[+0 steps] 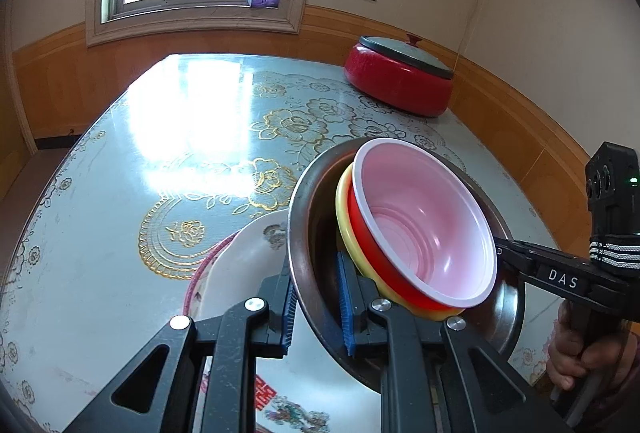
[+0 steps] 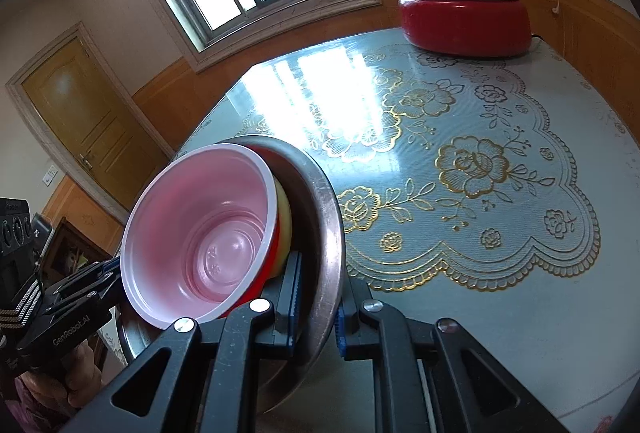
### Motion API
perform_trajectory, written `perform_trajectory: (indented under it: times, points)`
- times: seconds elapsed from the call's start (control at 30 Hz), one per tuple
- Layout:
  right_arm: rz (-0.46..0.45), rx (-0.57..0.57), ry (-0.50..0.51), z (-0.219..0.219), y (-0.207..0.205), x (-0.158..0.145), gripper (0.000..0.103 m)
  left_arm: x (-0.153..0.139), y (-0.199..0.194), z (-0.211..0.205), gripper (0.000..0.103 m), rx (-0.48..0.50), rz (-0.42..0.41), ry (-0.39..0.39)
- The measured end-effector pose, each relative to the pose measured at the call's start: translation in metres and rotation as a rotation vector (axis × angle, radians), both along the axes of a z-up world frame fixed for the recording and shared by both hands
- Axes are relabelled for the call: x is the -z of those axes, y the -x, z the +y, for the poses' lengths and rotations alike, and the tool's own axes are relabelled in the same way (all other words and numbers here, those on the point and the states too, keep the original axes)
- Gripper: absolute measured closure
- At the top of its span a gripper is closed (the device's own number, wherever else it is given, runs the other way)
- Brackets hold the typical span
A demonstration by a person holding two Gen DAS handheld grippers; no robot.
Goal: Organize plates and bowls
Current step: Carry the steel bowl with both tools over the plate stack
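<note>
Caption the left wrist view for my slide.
Both grippers, left and right, clamp opposite rims of a steel bowl holding nested red and yellow bowls.

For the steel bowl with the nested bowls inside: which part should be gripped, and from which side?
Grip the thin rim of the steel bowl, one finger inside the wall and one outside, from opposite sides. Both the left hand-held gripper and the right hand-held gripper pinch it that way. The red bowl and yellow bowl fill the middle, leaving only the rim free.

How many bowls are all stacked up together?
3 show: the steel bowl outermost, gripped at opposite rims by both grippers; the yellow bowl nested inside it; the red bowl with a pink inside, innermost. More may hide between.
</note>
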State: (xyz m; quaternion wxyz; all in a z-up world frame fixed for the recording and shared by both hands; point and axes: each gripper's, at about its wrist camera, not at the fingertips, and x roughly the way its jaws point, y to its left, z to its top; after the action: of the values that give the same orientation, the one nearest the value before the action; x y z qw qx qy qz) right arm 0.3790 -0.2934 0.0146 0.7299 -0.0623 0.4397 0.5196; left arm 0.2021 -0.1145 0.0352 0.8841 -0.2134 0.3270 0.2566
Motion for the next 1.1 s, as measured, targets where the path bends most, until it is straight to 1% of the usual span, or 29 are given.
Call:
perform_trajectory:
  times: [0.2, 0.37, 0.53, 0.6, 0.7, 0.83, 1.1]
  points:
    - [0.019, -0.014, 0.002, 0.014, 0.018, 0.011, 0.090, 0.005, 0.027, 0.010, 0.086, -0.015, 0.020, 0.007]
    - [0.012, -0.013, 0.007, 0.020, 0.030, 0.014, 0.090, 0.011, 0.041, 0.015, 0.086, -0.013, 0.029, 0.013]
    - [0.007, -0.033, 0.034, 0.026, 0.037, 0.015, 0.090, 0.016, 0.046, 0.016, 0.086, -0.034, 0.029, 0.027]
    - [0.001, -0.054, 0.032, 0.029, 0.039, 0.014, 0.090, 0.016, 0.045, 0.017, 0.086, -0.056, 0.030, 0.024]
    - [0.016, -0.093, 0.028, 0.034, 0.040, 0.015, 0.089, 0.018, 0.049, 0.019, 0.086, -0.091, 0.044, 0.033]
    - [0.027, -0.118, 0.034, 0.038, 0.041, 0.021, 0.089, 0.019, 0.051, 0.018, 0.086, -0.112, 0.066, 0.029]
    - [0.050, -0.146, 0.034, 0.038, 0.035, 0.029, 0.089, 0.025, 0.049, 0.014, 0.086, -0.135, 0.097, 0.034]
